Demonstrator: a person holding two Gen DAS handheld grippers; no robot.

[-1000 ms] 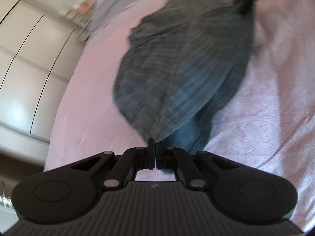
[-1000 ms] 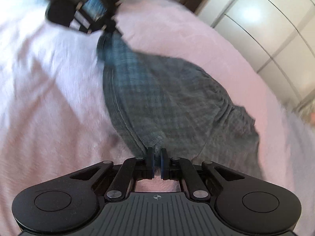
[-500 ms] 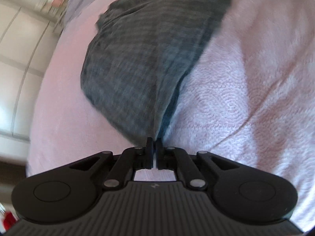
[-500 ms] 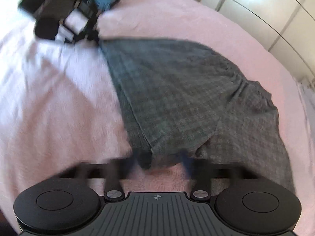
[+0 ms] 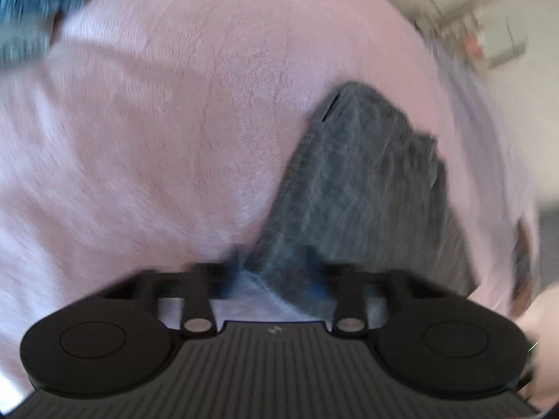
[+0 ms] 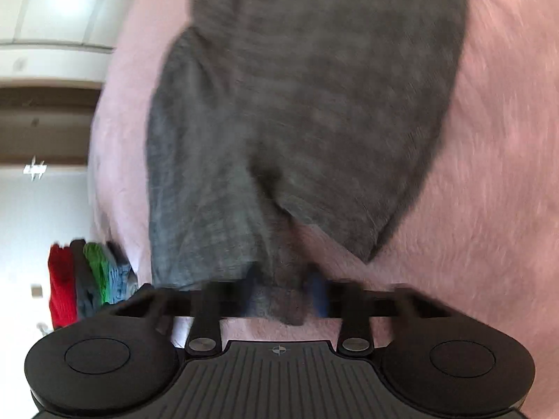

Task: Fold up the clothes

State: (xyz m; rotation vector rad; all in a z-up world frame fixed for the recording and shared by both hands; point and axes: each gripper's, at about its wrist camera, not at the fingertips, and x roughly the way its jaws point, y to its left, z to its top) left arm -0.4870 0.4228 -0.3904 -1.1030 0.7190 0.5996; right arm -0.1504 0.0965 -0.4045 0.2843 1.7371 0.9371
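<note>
A dark grey checked garment [image 5: 360, 188] lies on the pink bedspread [image 5: 157, 146]. In the left wrist view it stretches from my left gripper [image 5: 274, 274] up and to the right. The jaws are blurred and stand apart, with a corner of the cloth lying between them. In the right wrist view the garment [image 6: 307, 97] fills the middle. My right gripper [image 6: 283, 293] is open, its jaws apart with a fold of cloth lying loose between them. Both views are motion-blurred.
A stack of folded clothes [image 6: 84, 279] in red, grey, green and blue sits at the bed's left edge in the right wrist view. White wardrobe doors [image 6: 52, 17] stand beyond the bed. Blue-green cloth [image 5: 31, 7] shows at the top left.
Both grippers were shut on the garment's corners and have opened. The garment has dropped flat onto the bedspread. Both cameras have swung to new angles.
</note>
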